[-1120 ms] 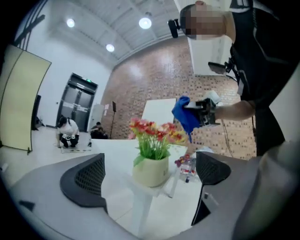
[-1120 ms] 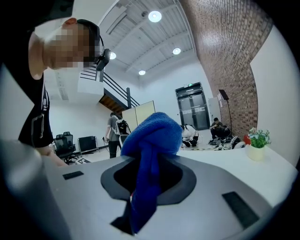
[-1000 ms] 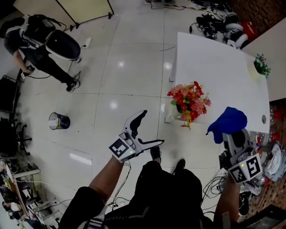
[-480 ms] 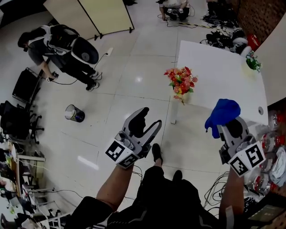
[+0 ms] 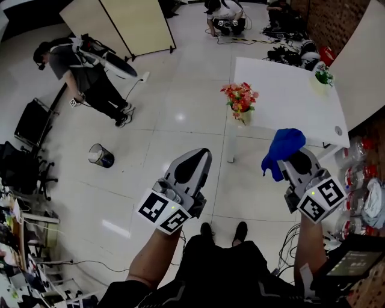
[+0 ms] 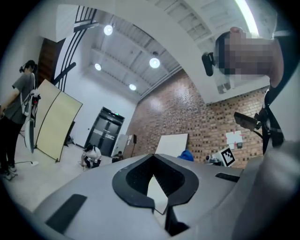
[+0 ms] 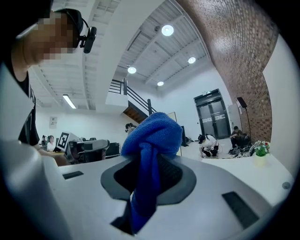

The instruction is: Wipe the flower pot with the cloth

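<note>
Containers:
- Flower pot (image 5: 243,117): small and pale, upright on the white table (image 5: 289,96) at its near left edge. It holds a bunch of red, orange and pink flowers (image 5: 239,96) that spreads wider than the pot.
- Second small pot (image 5: 323,76): stands at the table's far right corner with a green plant in it, well apart from the first.
- Waste bin (image 5: 100,155): round, on the tiled floor at left. Its contents can't be made out.
- What look like clear bottles (image 5: 355,180): grouped at the right edge, below the table.

Task items:
- Cloth (image 5: 280,150): bright blue terry, bunched into a rounded lump above the jaw tips with a tail hanging down between them.
- It is held in the air short of the table's near edge, apart from the flower pot and not touching it.
- The flowers hide most of the pot's body, so only its lower front shows. Its surface is too small to judge.

Grippers:
- Right gripper (image 5: 299,163): jaws clamped on the cloth, with the fabric pinched between the pads.
- Left gripper (image 5: 197,162): jaws have just been closing and now meet, with nothing between them. It is raised over bare floor.

Hidden or cut off:
- The table's right side runs toward the frame edge.
- One person (image 5: 84,66) stands far left and another (image 5: 224,12) crouches at the top, both small.
- In both gripper views the gripper bodies fill the lower half of the picture, and the flower pot can't be seen in either
</note>
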A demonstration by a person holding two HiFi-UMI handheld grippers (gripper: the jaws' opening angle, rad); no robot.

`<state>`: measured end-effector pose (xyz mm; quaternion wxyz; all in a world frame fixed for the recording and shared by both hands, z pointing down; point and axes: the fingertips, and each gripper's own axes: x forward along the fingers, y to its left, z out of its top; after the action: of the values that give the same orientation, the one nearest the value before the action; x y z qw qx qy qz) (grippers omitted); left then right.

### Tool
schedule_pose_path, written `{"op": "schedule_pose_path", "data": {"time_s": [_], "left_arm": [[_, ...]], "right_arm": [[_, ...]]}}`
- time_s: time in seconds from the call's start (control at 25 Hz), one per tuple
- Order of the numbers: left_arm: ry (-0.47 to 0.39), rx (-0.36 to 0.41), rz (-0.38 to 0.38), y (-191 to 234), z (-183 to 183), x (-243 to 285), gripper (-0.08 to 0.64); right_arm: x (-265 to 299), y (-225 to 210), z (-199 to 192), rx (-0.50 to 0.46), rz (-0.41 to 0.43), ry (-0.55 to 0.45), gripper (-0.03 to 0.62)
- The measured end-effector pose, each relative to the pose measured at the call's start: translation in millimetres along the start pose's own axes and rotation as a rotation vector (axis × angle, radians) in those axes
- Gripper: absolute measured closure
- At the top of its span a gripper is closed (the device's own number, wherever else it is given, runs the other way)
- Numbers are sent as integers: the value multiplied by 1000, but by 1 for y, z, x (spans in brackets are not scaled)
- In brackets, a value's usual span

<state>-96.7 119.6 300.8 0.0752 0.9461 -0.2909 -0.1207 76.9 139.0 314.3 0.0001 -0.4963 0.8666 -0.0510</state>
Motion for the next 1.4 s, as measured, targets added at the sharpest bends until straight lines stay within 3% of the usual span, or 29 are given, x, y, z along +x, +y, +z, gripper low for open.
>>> {"op": "schedule_pose_path", "data": {"time_s": [0.2, 0.44, 0.6, 0.96, 1.16, 1.4], "left_arm": [[62, 9, -47, 3, 18, -40, 555], [75, 93, -103, -31, 34, -59, 555], [92, 112, -108, -61, 30, -63, 555], [114, 99, 15, -132, 4, -74, 555], [140, 138, 5, -165, 2, -84, 555], [160, 176, -26, -168, 11, -104, 555]], "right_arm": [[-1, 61, 7, -29, -54, 0, 528], [-26, 109, 3, -35, -62, 4, 526], [-52, 122, 5, -25, -48, -29, 528], [-150, 121, 2, -48, -24, -44, 528], [-176, 124, 0, -52, -48, -28, 528], [-177, 148, 7, -31, -81, -60, 528]]}}
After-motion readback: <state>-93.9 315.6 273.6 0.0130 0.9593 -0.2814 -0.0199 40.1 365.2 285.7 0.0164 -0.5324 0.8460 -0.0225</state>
